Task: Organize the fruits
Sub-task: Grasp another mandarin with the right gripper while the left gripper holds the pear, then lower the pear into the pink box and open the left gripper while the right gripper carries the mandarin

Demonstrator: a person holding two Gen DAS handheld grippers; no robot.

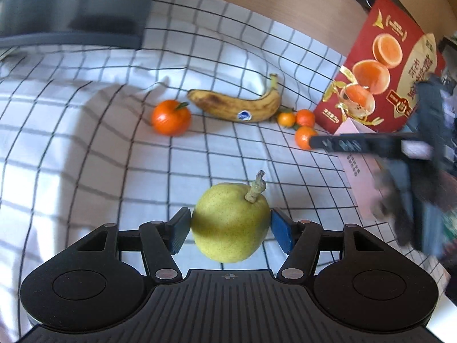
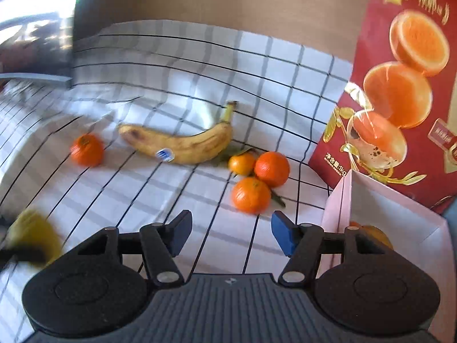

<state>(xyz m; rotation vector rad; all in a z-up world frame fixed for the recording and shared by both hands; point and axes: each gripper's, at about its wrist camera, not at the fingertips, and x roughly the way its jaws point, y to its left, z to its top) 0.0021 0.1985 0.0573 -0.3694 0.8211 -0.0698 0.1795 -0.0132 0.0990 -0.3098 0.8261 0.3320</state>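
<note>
**Pear in the left gripper above the checked cloth**

A white checked cloth [image 1: 85, 143] covers the table. At 2 o'clock stands a red orange-printed box [image 2: 400, 85], a pale pink box [image 2: 385, 214] before it. A banana [image 1: 234, 105] lies at 12 o'clock, one mandarin [image 1: 170, 117] at 11, three mandarins [image 2: 257, 177] at 1. The left gripper [image 1: 230, 230] clamps a yellow-green pear [image 1: 230, 223], stem up; the right gripper [image 2: 231, 233] gapes, holding nothing.

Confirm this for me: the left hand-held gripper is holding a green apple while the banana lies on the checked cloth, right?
Not quite. The left hand-held gripper holds a yellow-green pear, not an apple, as the left wrist view shows. The banana does lie on the checked cloth.
</note>
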